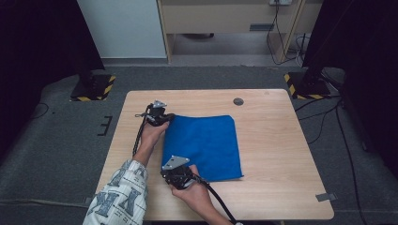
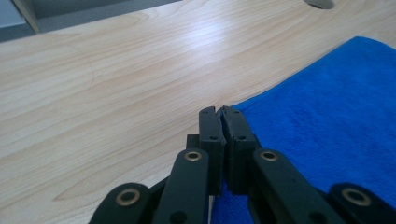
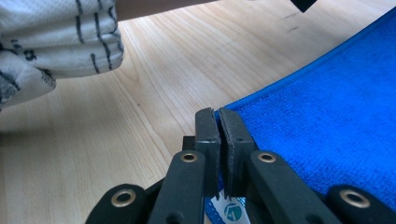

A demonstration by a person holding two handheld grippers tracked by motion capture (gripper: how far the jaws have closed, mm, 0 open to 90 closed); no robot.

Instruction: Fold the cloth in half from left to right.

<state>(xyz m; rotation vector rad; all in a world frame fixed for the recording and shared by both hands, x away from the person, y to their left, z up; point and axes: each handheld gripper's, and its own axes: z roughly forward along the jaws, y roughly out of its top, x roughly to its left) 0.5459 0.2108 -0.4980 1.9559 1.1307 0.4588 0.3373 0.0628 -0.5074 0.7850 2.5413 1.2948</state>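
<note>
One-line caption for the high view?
Both grippers, left and right, pinch the blue cloth's left corners on the wooden table.

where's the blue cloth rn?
In the high view the blue cloth lies flat near the middle of the wooden table, its left edge pinched by the left gripper at the far corner and the right gripper at the near corner.

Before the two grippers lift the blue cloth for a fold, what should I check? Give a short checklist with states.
1. Left gripper shut on blue cloth at far left corner: ok.
2. Right gripper shut on near left corner: ok.
3. Cloth lies flat, no big wrinkles: ok.
4. Table bare to the right of the cloth: ok.
5. How deep each grip is: cannot tell.
</note>
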